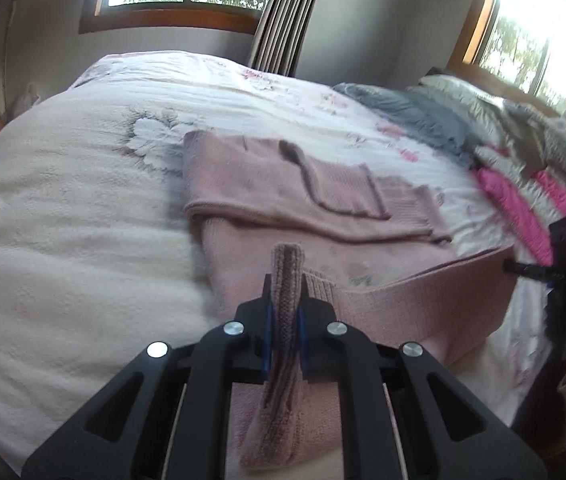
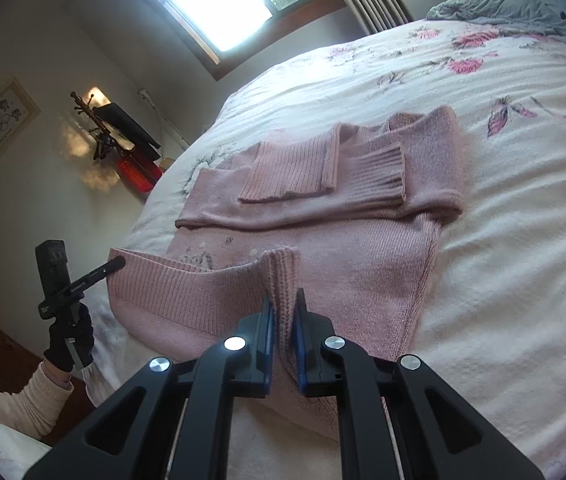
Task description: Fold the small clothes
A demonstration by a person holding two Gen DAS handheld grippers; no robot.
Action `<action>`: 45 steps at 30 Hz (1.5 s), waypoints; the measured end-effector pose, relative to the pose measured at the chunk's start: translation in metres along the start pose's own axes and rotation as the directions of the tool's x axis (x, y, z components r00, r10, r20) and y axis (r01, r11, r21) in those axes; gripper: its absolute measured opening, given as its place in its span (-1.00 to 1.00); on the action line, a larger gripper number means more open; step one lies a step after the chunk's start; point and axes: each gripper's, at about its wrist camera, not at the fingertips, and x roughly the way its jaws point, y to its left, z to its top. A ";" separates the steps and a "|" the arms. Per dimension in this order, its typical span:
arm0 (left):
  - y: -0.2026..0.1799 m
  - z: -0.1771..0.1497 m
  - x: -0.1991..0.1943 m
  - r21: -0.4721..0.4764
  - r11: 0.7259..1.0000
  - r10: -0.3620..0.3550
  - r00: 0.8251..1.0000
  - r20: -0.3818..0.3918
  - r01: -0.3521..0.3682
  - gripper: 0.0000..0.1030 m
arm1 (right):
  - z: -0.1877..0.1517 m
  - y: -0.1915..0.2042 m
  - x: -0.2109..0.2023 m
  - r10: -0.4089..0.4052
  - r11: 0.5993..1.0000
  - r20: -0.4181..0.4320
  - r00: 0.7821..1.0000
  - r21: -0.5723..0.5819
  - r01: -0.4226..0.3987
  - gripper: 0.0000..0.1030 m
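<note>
A pink knitted sweater lies on the bed, both sleeves folded across its chest. My left gripper is shut on one corner of the ribbed hem, which stands up between the pads. My right gripper is shut on the other hem corner, also pinched upright. The hem edge is lifted off the bed and stretches between the two grippers. In the right wrist view the left gripper shows at the left, held by a gloved hand. The sweater spreads ahead.
A cream bedspread with pink flowers covers the bed. A grey garment and a heap of pink and grey clothes lie at the far right. Windows, striped curtains and a coat rack stand behind.
</note>
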 end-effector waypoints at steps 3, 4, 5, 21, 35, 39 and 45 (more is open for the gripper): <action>-0.006 0.030 0.004 -0.005 1.000 -0.024 0.999 0.033 0.024 -0.84 | 0.017 0.005 -0.016 0.008 1.000 0.049 0.999 0.006 -0.008 -0.83; -0.009 0.043 0.007 0.002 1.000 -0.022 0.999 0.048 0.022 -0.84 | 0.026 0.005 -0.021 0.003 1.000 0.064 0.998 0.006 -0.004 -0.83; -0.012 0.056 0.012 0.013 1.000 -0.015 0.998 0.063 0.014 -0.84 | 0.036 0.006 -0.026 -0.001 1.000 0.082 0.997 0.005 0.001 -0.83; 0.022 0.093 0.145 -0.042 0.996 0.076 0.990 -0.115 -0.082 -0.84 | 0.098 -0.081 0.087 -0.185 0.969 -0.177 0.967 0.133 0.210 -0.21; 0.042 0.074 0.127 -0.116 0.993 0.000 0.995 -0.096 -0.011 -0.84 | 0.083 -0.057 0.093 -0.167 0.986 -0.116 0.979 0.008 0.169 -0.81; 0.028 0.080 0.118 -0.085 0.996 -0.031 0.997 -0.068 0.026 -0.84 | 0.095 -0.030 0.056 -0.043 0.999 -0.014 0.999 -0.012 0.043 -0.81; 0.020 0.117 0.118 -0.082 0.996 -0.034 0.999 0.007 0.035 -0.84 | 0.139 0.005 0.028 -0.019 0.997 0.128 0.992 -0.074 0.029 -0.81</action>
